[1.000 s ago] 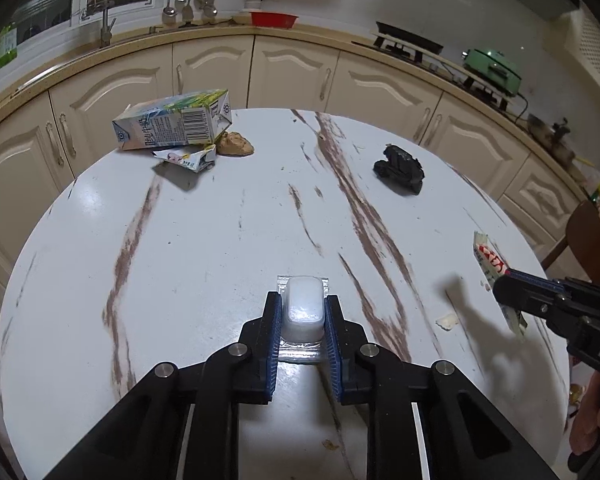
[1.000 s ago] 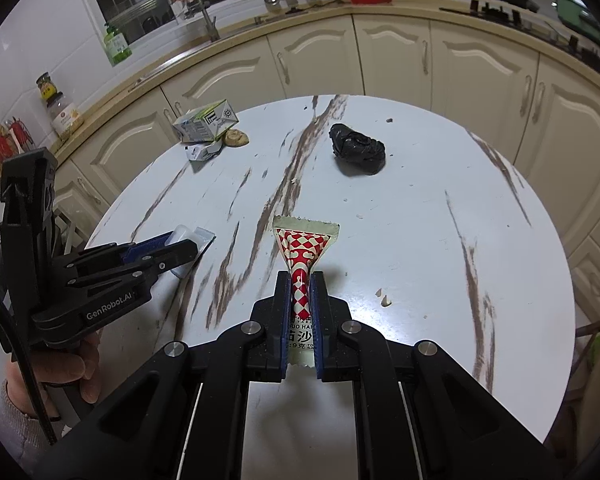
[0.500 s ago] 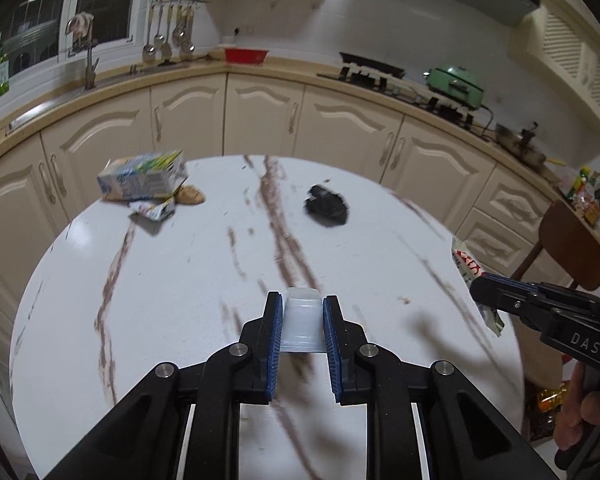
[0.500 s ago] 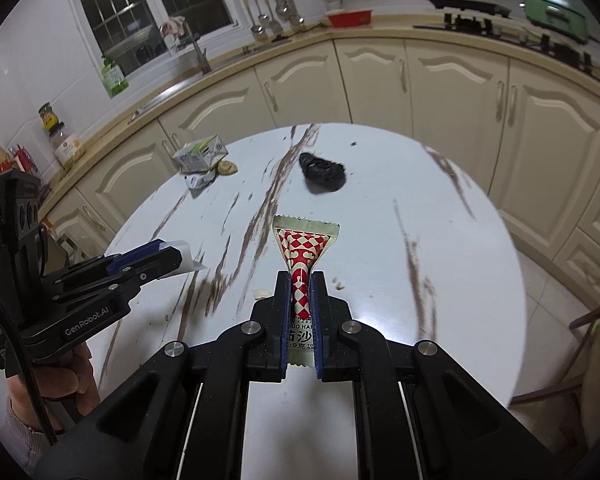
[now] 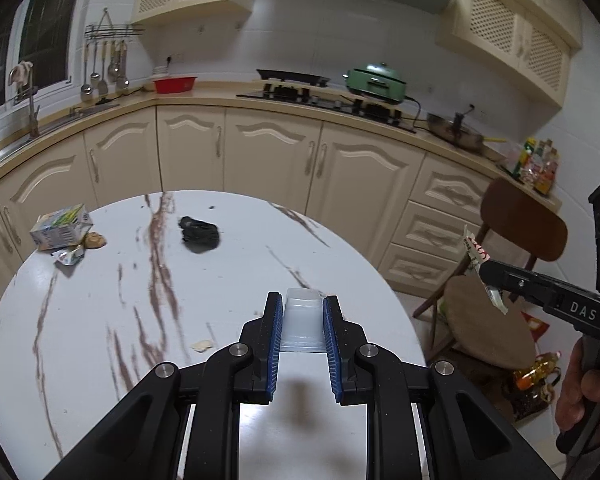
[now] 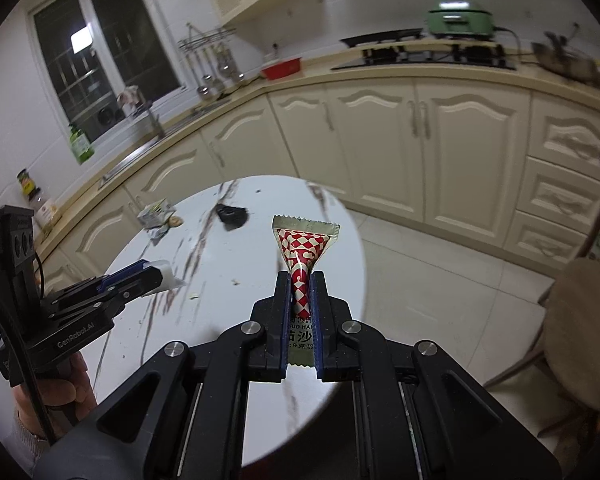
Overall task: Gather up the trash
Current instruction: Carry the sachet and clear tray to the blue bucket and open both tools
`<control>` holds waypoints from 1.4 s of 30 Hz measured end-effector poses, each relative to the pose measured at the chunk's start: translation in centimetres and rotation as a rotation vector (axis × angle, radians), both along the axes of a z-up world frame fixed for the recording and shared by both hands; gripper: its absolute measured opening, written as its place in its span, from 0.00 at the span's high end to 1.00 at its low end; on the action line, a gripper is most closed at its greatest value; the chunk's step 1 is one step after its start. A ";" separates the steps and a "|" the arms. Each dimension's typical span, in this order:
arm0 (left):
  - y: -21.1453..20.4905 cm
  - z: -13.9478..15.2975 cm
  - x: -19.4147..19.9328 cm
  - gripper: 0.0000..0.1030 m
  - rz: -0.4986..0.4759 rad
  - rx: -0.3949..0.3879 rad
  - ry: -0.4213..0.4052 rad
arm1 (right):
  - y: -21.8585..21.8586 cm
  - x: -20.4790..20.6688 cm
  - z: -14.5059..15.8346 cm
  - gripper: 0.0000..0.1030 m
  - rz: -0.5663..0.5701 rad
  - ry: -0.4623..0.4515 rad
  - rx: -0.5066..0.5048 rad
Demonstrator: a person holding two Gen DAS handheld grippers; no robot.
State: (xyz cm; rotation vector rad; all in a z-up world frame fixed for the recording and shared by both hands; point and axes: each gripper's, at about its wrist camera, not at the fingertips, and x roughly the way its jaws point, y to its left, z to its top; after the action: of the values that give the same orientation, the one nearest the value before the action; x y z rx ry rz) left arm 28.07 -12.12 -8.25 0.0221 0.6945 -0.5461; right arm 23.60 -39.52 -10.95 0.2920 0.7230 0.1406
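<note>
My left gripper (image 5: 302,312) is shut on a small clear plastic cup (image 5: 302,322) and holds it above the round white marble table (image 5: 80,320). My right gripper (image 6: 301,288) is shut on a red-and-white checkered sachet (image 6: 304,248), raised past the table's right edge. The sachet also shows in the left wrist view (image 5: 478,258), and the cup in the right wrist view (image 6: 166,276). On the table lie a flattened milk carton (image 5: 60,228), a crumpled wrapper (image 5: 69,256), a brown food scrap (image 5: 94,240) and a black crumpled bag (image 5: 200,234).
Small crumbs (image 5: 202,345) lie near the table's front. A wooden chair (image 5: 516,240) with a round cushion stands right of the table, with bottles and bags (image 5: 536,372) on the floor beside it. Cream kitchen cabinets (image 5: 268,160) curve behind.
Both grippers have lifted their items well above the table and tilted up, so more of the kitchen shows. The right gripper moved right, beyond the table edge.
</note>
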 end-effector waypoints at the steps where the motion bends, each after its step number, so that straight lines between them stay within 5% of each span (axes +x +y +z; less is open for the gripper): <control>1: -0.5 0.0 -0.2 0.84 -0.012 0.002 0.003 | -0.7 -0.4 -0.1 0.91 -0.016 0.001 0.006; 11: -7.2 -0.4 -1.3 0.84 -0.161 0.013 0.022 | -4.9 -3.5 -1.9 0.91 -0.125 0.025 0.033; 24: -19.7 -6.2 0.4 0.84 -0.385 0.103 0.149 | -13.4 -7.6 -11.9 0.91 -0.314 0.221 0.148; 42: -31.6 -13.8 6.8 0.84 -0.472 0.255 0.323 | -16.9 -8.2 -21.1 0.90 -0.345 0.404 0.254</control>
State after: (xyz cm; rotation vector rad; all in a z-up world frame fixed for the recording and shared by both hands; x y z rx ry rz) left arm 34.90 -43.73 -22.05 0.3491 1.0818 -0.9218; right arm 15.42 -56.46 -32.09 0.6958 1.0443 -0.1611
